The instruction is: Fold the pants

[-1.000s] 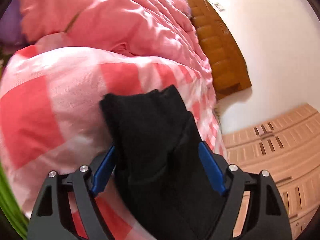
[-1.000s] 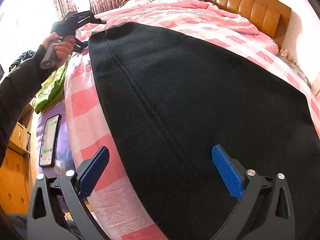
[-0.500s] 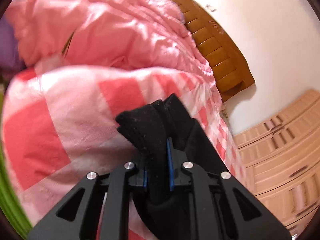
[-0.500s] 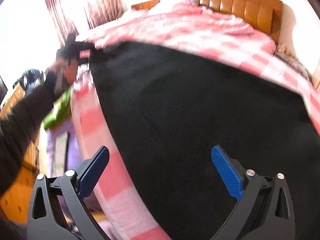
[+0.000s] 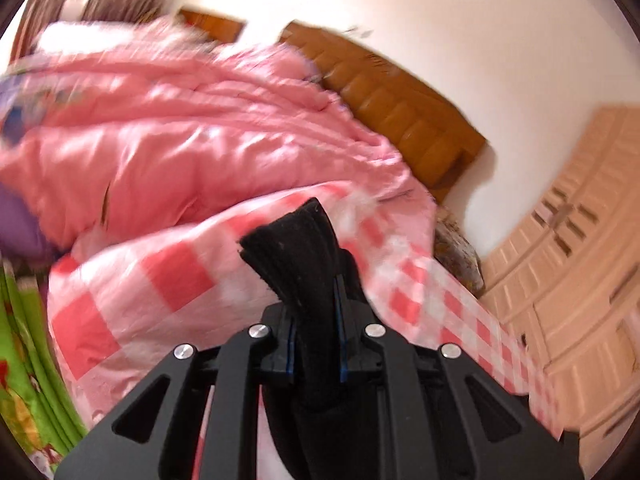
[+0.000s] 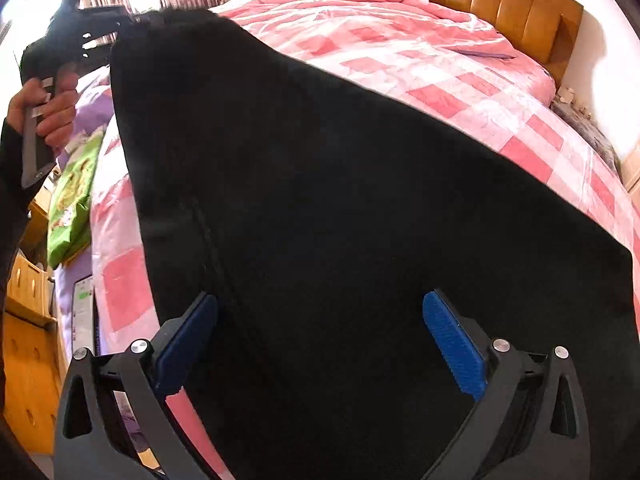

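We see the left gripper (image 5: 316, 344) with its jaws clamped on a bunched end of the black pants (image 5: 298, 252) — the cloth sticks out past the blue pads (image 5: 339, 336) in a thick ridged wad, and more of it hangs down between the black arms. The jaws have just been closing, and the cloth is now pinched between them. In the right wrist view that same gripper (image 6: 132, 20) is at the far left corner of the pants (image 6: 340, 220), held by a hand (image 6: 48, 108) in a dark sleeve (image 6: 10, 184), with the cloth pulled up to it from the bed. The pants lie spread wide over the pink checked cover (image 6: 460, 76), reaching from that corner down to the right gripper (image 6: 320, 332). Its fingers (image 6: 454, 344) stand spread wide, one to each side over the near part of the pants; we cannot tell whether they touch the cloth. Beyond the bed stands a brown padded headboard (image 6: 492, 4), and a crumpled pink quilt (image 5: 192, 128) lies at the head end. At the bed's left edge we see a green packet (image 6: 74, 196) — below it, a phone (image 6: 84, 320).
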### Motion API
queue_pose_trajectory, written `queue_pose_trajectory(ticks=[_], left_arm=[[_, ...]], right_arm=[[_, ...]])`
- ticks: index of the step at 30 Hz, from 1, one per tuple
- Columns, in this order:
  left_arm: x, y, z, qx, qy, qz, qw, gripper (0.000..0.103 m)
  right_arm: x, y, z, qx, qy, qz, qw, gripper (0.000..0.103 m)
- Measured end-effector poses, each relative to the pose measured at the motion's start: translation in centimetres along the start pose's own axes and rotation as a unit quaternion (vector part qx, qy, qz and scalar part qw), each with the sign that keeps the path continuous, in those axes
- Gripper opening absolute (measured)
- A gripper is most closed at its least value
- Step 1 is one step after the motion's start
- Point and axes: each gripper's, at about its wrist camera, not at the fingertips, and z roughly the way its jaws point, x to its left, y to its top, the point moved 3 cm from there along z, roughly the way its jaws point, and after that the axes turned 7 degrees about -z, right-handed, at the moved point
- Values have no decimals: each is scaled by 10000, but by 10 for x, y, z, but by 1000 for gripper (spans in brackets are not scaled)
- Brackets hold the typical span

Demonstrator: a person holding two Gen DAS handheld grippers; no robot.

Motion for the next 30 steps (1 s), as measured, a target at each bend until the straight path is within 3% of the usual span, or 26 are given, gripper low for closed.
queue_pose_trajectory(ticks=[2, 5, 8, 11, 14, 16, 17, 19, 20, 22, 23, 24, 25, 26, 28, 30], left_arm=[[-34, -7, -17, -117, -12, 484, 9988, 14], [-93, -28, -38, -135, -43, 1206, 9926, 14], [-149, -59, -54, -165, -169, 1835, 9827, 14], [-200, -97, -69, -330, -346, 2374, 9702, 14], [-245, -153, -74, -399, -451, 3029, 9511, 14], [-272, -208, -69, -391, -434, 3611, 9307, 14], [-280, -228, -65, -317, -450, 3766, 9247, 14], [-295, -280, -47, -41, -463, 4152, 9085, 14], [-298, -301, -38, 15, -403, 4326, 9007, 14], [-299, -351, -15, 552, -463, 4647, 8826, 14], [-296, -361, -9, 648, -467, 4731, 8774, 17], [-294, -377, -8, 550, -454, 4939, 8666, 21], [-293, -386, -10, 429, -484, 5109, 8572, 36], [-291, -392, -13, 439, -639, 5252, 8474, 57], [-291, -403, -34, 580, -1314, 5432, 8272, 75], [-287, -402, -60, 689, -1904, 5370, 8189, 78]], right_arm=[[-9, -4, 6, 136, -244, 75, 9996, 99], [-20, -14, -7, 43, -136, 200, 9997, 99], [-52, -34, -62, -976, 411, 1040, 9889, 99], [-91, -67, -105, -1471, 38, 1688, 9746, 99], [-135, -110, -150, -1822, -377, 2334, 9544, 99], [-161, -139, -176, -2019, -600, 2760, 9378, 99], [-167, -146, -182, -2059, -682, 2876, 9329, 99], [-178, -167, -196, -2206, -847, 3174, 9184, 99], [-181, -175, -199, -2231, -853, 3264, 9145, 99], [-188, -186, -201, -2176, -875, 3363, 9121, 99], [-188, -189, -198, -2109, -876, 3357, 9139, 99], [-187, -190, -196, -2067, -852, 3363, 9148, 99], [-189, -192, -192, -2027, -797, 3392, 9152, 99], [-189, -194, -187, -2005, -677, 3449, 9145, 99], [-181, -192, -174, -1961, -376, 3532, 9140, 99], [-174, -190, -165, -1915, -22, 3593, 9134, 99]])
